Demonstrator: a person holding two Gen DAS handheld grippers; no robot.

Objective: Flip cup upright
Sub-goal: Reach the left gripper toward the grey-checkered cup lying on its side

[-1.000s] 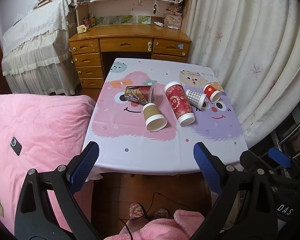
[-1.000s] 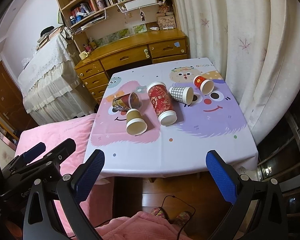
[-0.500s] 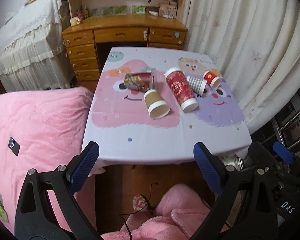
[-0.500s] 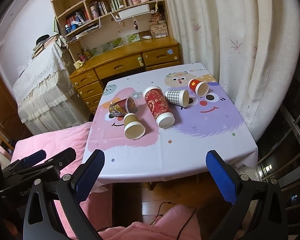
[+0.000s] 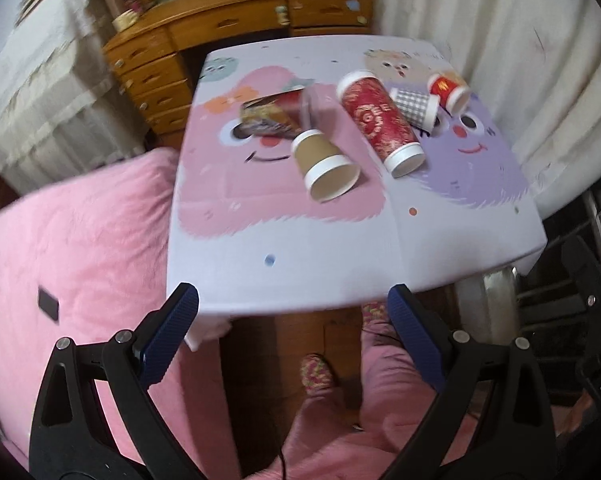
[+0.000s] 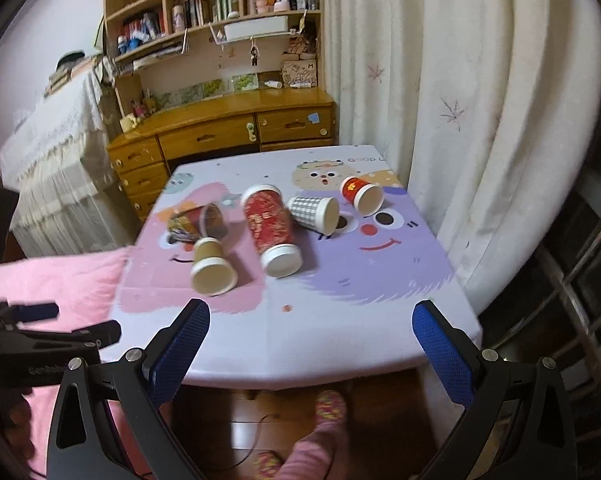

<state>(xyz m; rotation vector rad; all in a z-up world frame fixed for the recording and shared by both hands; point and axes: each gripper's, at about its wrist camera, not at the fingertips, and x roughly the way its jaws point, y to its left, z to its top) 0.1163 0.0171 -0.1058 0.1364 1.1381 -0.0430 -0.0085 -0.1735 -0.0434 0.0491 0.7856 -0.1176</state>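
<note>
Several paper cups lie on their sides on the cartoon-print table [image 5: 340, 264] [image 6: 340, 332]: a brown cup [image 5: 324, 166] [image 6: 211, 270], a tall red cup [image 5: 380, 122] [image 6: 272, 232], a patterned dark cup [image 5: 272, 118] [image 6: 198, 222], a checked cup [image 5: 414, 106] [image 6: 314, 212] and a small red cup [image 5: 448, 90] [image 6: 360, 194]. My left gripper [image 5: 292, 340] is open and empty, off the table's near edge. My right gripper [image 6: 310, 350] is open and empty, at the near edge.
A pink blanket [image 5: 72, 264] lies left of the table. A white curtain [image 6: 480, 120] hangs to the right. A wooden desk [image 6: 228, 128] with shelves stands behind. The person's legs and slippers [image 6: 328, 408] are below. The left gripper's body [image 6: 40, 344] shows at left in the right wrist view.
Both grippers have moved closer to the table's near edge; the left view has tilted and blurred. The cups have not moved. Both stay open.
</note>
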